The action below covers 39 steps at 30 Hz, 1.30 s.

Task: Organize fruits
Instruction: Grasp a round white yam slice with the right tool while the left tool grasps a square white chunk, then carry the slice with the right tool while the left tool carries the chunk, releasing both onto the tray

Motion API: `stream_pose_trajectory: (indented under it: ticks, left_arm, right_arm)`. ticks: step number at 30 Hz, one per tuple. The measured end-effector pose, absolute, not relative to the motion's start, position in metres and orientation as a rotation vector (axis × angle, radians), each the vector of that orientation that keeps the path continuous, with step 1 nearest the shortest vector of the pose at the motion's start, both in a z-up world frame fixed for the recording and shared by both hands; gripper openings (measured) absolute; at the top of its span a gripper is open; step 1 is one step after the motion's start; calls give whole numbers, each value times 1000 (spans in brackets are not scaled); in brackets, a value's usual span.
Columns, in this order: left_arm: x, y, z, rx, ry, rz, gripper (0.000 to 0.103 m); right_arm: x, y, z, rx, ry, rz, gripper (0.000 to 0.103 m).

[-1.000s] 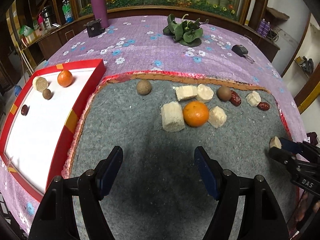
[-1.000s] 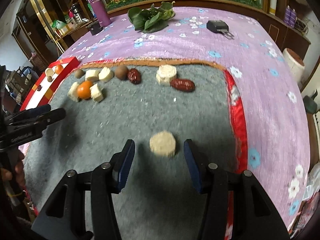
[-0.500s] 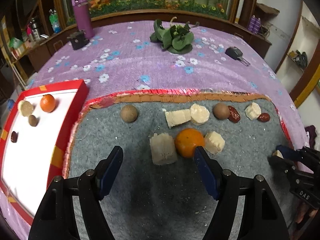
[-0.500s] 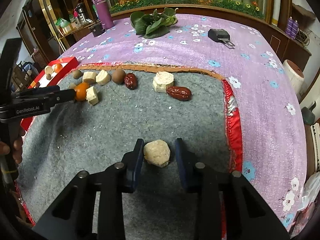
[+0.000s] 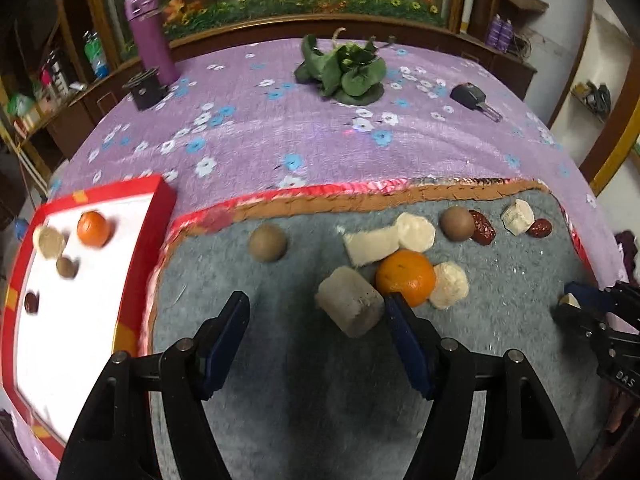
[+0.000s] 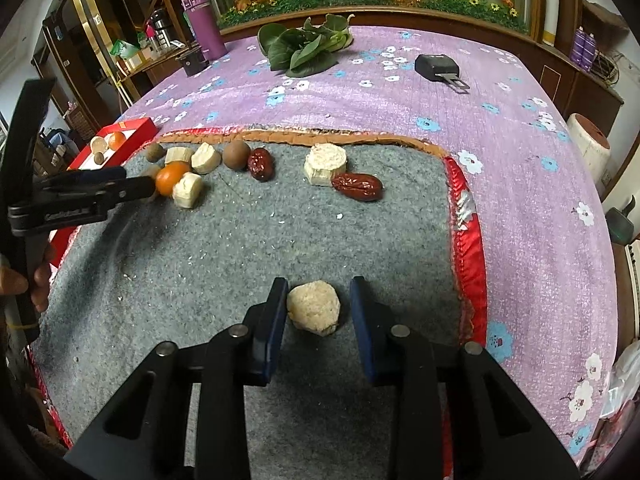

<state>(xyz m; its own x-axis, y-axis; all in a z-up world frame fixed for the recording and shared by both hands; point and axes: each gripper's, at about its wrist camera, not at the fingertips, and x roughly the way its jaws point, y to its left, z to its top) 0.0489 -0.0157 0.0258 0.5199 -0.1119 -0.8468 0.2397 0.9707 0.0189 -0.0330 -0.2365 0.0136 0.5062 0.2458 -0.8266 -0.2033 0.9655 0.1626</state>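
Gripping of a pale chunk (image 6: 314, 306) by the right gripper (image 6: 319, 284) is shown, while the left gripper (image 5: 316, 300) is held released above a grey-beige block (image 5: 350, 306).

The right jaws have just been drawn in and are clenched about the pale chunk, which is seated on the near part of the grey mat (image 5: 280, 380); one pad is pressed to it and only a thin shadow is seen at the other. The left jaws have just been narrowed slightly but are kept well apart, with the block lying between them, close to one pad and untouched. An orange (image 5: 406, 278) is found just behind that fingertip, touching the block. More fruit pieces are strung along the mat's far edge. A second orange and three small pieces are seen in the red tray (image 5: 160, 216) beside the mat.
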Motion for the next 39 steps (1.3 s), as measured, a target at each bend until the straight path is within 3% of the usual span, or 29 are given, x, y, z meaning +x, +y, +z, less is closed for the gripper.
stream_pose_trajectory:
  ticks: [6, 15, 27, 32, 36, 39]
  left_arm:
    - [60, -18, 13, 52, 1053, -222, 68]
    - [52, -17, 20, -8, 972, -281, 31]
    - [20, -6, 13, -12, 1001, -335, 27]
    - [22, -6, 12, -23, 999, -344, 30]
    - [18, -13, 11, 13, 979, -366, 42]
    - [15, -16, 11, 38, 964, -356, 40]
  right_arm:
    - [-33, -237, 14, 45, 1005, 277, 33]
    - [-35, -235, 15, 42, 995, 265, 27]
    - [-48, -233, 20, 55, 1004, 242, 27]
    - [-50, -232, 15, 63, 1020, 226, 27]
    - [-51, -233, 15, 70, 1022, 217, 27]
    - [-53, -230, 15, 47, 1016, 219, 27]
